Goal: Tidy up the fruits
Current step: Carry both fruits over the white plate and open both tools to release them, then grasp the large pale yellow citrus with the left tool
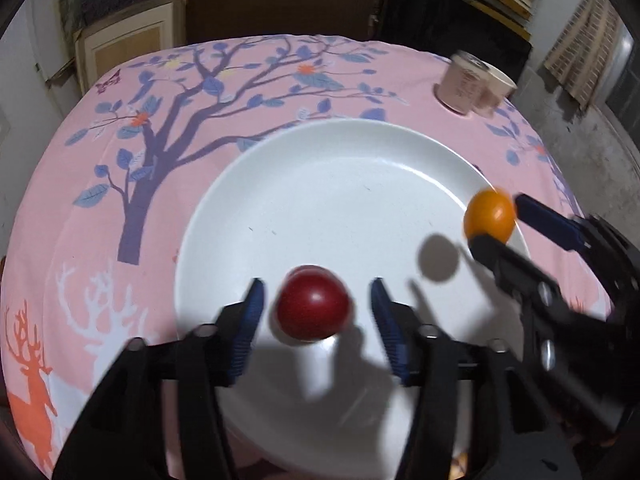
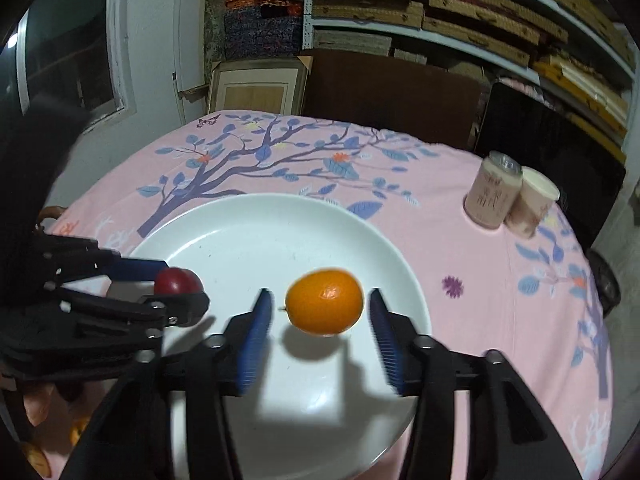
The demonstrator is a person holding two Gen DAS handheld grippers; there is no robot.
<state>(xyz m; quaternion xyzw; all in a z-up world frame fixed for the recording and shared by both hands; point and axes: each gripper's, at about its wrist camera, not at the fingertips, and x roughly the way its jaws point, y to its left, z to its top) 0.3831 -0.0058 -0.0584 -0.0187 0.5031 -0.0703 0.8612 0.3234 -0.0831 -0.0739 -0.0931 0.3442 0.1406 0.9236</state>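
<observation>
A white plate point(image 1: 320, 184) lies on the pink tablecloth; it also shows in the right wrist view point(image 2: 256, 224). My left gripper point(image 1: 316, 300) is open, its fingers apart on either side of a dark red fruit point(image 1: 313, 307), with gaps on both sides. My right gripper point(image 2: 320, 308) is open around an orange fruit point(image 2: 325, 301), also with gaps on both sides. Both fruits hang just above the plate with shadows beneath. The orange fruit point(image 1: 489, 216) and the right gripper point(image 1: 496, 220) show at the plate's right rim; the red fruit point(image 2: 176, 281) and the left gripper point(image 2: 180, 284) show at the left.
A pink can point(image 2: 493, 194) and a paper cup point(image 2: 534, 200) stand together at the table's far right, also in the left wrist view point(image 1: 464, 84). Shelves with stacked boxes point(image 2: 460, 12) and a dark chair back point(image 2: 384, 92) lie behind the table.
</observation>
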